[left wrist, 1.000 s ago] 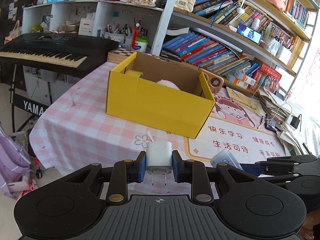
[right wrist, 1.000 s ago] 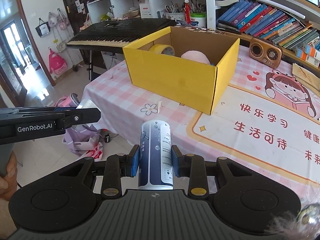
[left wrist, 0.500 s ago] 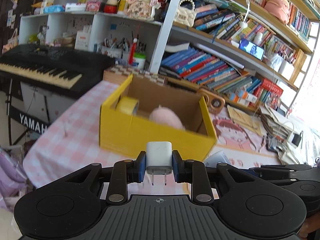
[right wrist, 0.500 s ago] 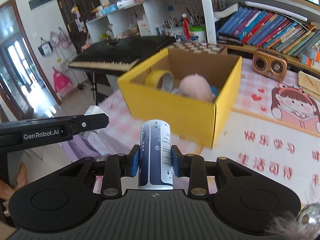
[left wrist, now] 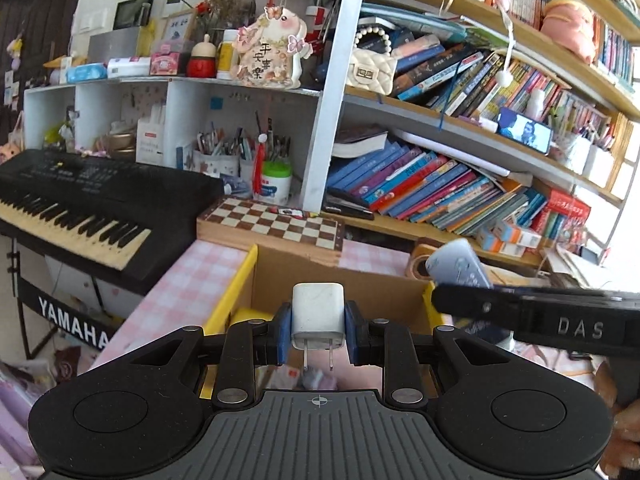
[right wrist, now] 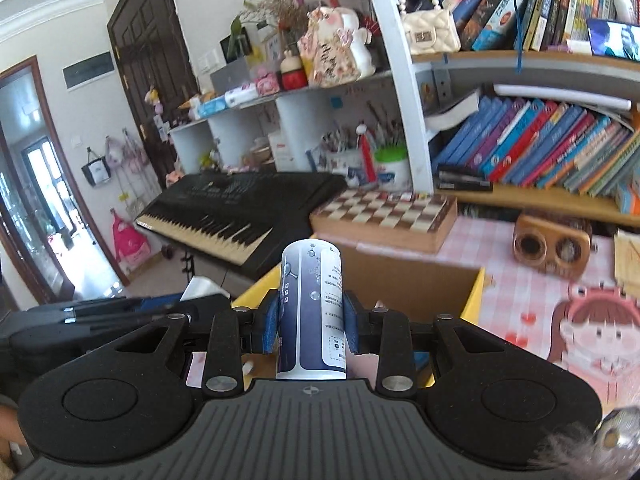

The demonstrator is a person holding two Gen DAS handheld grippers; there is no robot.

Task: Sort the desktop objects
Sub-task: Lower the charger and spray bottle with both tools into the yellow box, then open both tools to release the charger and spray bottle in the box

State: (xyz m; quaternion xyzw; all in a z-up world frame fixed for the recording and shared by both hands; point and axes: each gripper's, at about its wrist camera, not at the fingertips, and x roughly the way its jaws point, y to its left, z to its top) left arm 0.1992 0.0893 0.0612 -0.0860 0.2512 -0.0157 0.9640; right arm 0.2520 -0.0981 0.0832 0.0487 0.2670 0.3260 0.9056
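Observation:
My left gripper is shut on a white charger plug, its two prongs pointing toward the camera. It hangs over the open yellow cardboard box. My right gripper is shut on a blue-and-white cylindrical bottle, held upright above the same yellow box. In the left wrist view the right gripper's arm crosses from the right, the bottle's top showing above it. The box's contents are mostly hidden by the grippers.
A wooden chessboard lies just behind the box on the pink checked tablecloth. A black keyboard stands to the left. A wooden radio sits at the right, and full bookshelves rise behind.
Both grippers have moved forward and up, from in front of the yellow box to over its opening. Each still holds its object; the right gripper's arm now reaches into the left wrist view.

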